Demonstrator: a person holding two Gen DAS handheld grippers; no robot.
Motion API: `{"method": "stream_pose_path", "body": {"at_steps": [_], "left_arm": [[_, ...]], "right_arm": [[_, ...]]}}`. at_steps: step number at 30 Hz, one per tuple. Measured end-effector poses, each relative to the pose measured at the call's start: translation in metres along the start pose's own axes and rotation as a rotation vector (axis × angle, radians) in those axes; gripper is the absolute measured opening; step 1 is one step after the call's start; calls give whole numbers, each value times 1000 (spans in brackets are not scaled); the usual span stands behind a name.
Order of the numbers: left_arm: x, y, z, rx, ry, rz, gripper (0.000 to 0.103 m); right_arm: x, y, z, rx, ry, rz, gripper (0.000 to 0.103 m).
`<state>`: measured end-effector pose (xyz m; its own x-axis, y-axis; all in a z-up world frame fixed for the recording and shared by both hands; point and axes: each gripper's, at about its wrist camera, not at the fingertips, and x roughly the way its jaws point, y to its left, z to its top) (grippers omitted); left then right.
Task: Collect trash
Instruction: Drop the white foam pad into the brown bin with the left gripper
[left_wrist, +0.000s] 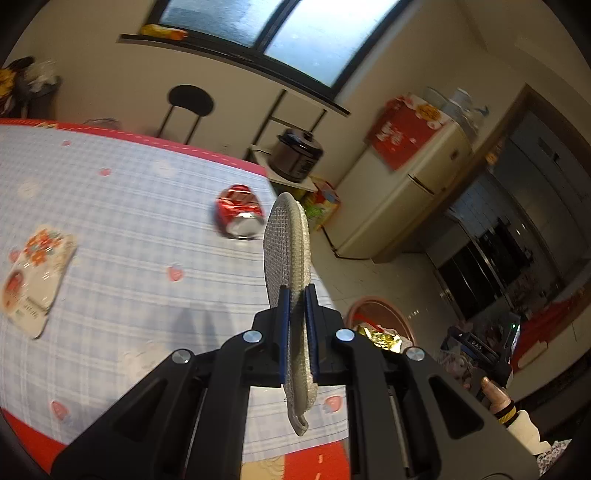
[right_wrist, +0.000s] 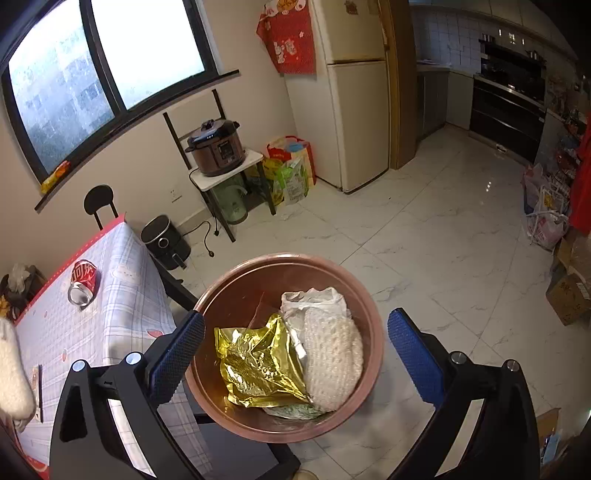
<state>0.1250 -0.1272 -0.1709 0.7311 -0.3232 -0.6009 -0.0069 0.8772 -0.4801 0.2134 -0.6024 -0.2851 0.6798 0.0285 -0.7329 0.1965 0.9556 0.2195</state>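
Note:
My left gripper (left_wrist: 297, 291) is shut on a grey-white mesh pad (left_wrist: 284, 243), held upright on edge above the table's right end; the pad also shows in the right wrist view (right_wrist: 11, 369). A crushed red soda can (left_wrist: 240, 216) (right_wrist: 83, 282) lies on its side on the checked tablecloth (left_wrist: 129, 221). A flat printed packet (left_wrist: 35, 280) lies further left. My right gripper (right_wrist: 295, 319) hangs open above the pink bin (right_wrist: 280, 258) with nothing between its fingers. In the bin lie a gold wrapper (right_wrist: 258, 363), another white mesh pad (right_wrist: 334, 362) and a plastic bag (right_wrist: 310, 299).
The bin (left_wrist: 373, 301) stands on the tiled floor just off the table's end. Beyond it are an air fryer (right_wrist: 164, 236), a cooker on a small stand (right_wrist: 216, 147), a fridge (right_wrist: 354, 110) and a chair (right_wrist: 98, 201). Boxes and bags (right_wrist: 569, 295) line the right wall.

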Motion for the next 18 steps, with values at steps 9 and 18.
{"method": "stream_pose_path", "body": {"at_steps": [9, 18], "left_arm": [[93, -91, 11, 146, 139, -180, 12], [192, -198, -12, 272, 297, -336, 13]], "right_arm": [[-36, -23, -1, -5, -29, 7, 98], [-58, -64, -11, 58, -38, -53, 98]]}}
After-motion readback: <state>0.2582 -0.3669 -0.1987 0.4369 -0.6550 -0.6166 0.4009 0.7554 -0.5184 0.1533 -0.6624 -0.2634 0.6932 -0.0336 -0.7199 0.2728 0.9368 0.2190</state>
